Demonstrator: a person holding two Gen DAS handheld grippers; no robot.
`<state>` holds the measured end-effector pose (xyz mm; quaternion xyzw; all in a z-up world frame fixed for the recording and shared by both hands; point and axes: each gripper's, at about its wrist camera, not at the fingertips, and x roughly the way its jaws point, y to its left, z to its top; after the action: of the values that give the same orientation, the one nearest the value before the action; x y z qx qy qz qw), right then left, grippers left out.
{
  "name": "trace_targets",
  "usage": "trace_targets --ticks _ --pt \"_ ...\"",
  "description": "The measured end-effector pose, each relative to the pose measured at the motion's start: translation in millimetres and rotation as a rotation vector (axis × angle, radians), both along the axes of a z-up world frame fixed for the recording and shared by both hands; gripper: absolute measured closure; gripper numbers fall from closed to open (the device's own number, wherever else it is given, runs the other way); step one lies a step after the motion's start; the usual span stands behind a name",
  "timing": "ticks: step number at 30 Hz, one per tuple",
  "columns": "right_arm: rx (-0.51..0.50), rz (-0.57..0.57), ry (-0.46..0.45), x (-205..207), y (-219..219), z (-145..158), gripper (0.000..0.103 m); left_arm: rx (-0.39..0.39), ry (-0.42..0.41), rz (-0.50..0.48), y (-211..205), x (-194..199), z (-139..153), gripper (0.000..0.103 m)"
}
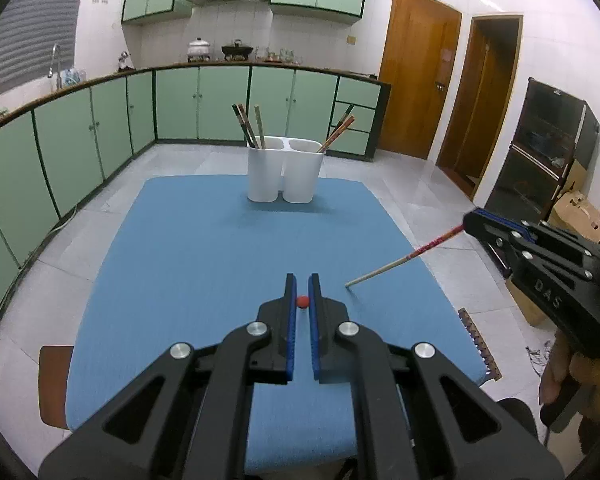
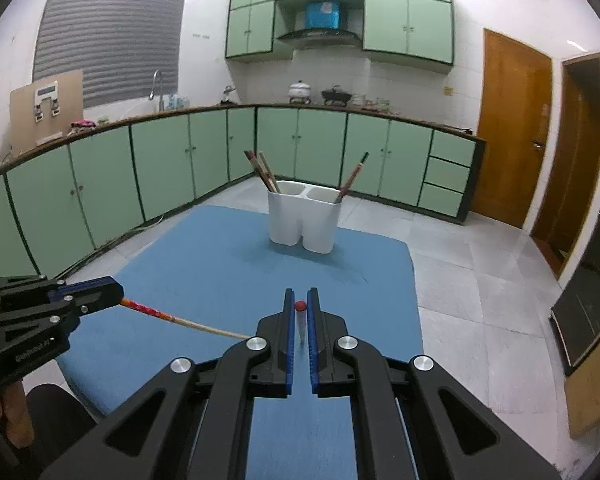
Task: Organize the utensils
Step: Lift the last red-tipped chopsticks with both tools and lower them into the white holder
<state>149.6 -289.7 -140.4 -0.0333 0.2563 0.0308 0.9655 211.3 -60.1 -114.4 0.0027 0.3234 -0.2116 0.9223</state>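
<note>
A white two-compartment holder [image 1: 286,176] [image 2: 304,220] stands at the far side of the blue-covered table [image 1: 188,240] [image 2: 204,264], with chopsticks leaning in both compartments. My left gripper [image 1: 302,280] [image 2: 118,292] is shut on a red-ended chopstick [image 1: 302,301] [image 2: 180,320], which I see end-on in its own view. My right gripper [image 2: 301,294] [image 1: 470,220] is shut on another red-patterned chopstick [image 2: 300,312] [image 1: 404,258]. Both chopsticks hang above the near part of the table, well short of the holder.
A wooden seat [image 1: 54,380] sticks out under the table's near left corner. Cardboard boxes [image 1: 580,216] and a black cabinet [image 1: 540,152] stand to the right. Green kitchen cabinets [image 1: 100,128] line the far wall and the left side. A hand [image 1: 560,372] holds the right gripper's handle.
</note>
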Motion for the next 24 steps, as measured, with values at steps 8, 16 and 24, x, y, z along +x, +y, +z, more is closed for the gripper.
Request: trace_targets --ticks 8,16,24 --pt "0.009 0.045 0.070 47.2 -5.6 22.4 0.097 0.028 -0.002 -0.036 -10.6 28.2 20.8 0.098" --pt "-0.014 0.078 0.113 80.9 -16.2 29.9 0.097 0.049 -0.011 -0.068 -21.6 52.8 29.5 0.098" --pt "0.007 0.090 0.137 100.2 -18.9 41.4 0.097 0.016 0.034 -0.096 -22.1 74.2 33.6 0.098"
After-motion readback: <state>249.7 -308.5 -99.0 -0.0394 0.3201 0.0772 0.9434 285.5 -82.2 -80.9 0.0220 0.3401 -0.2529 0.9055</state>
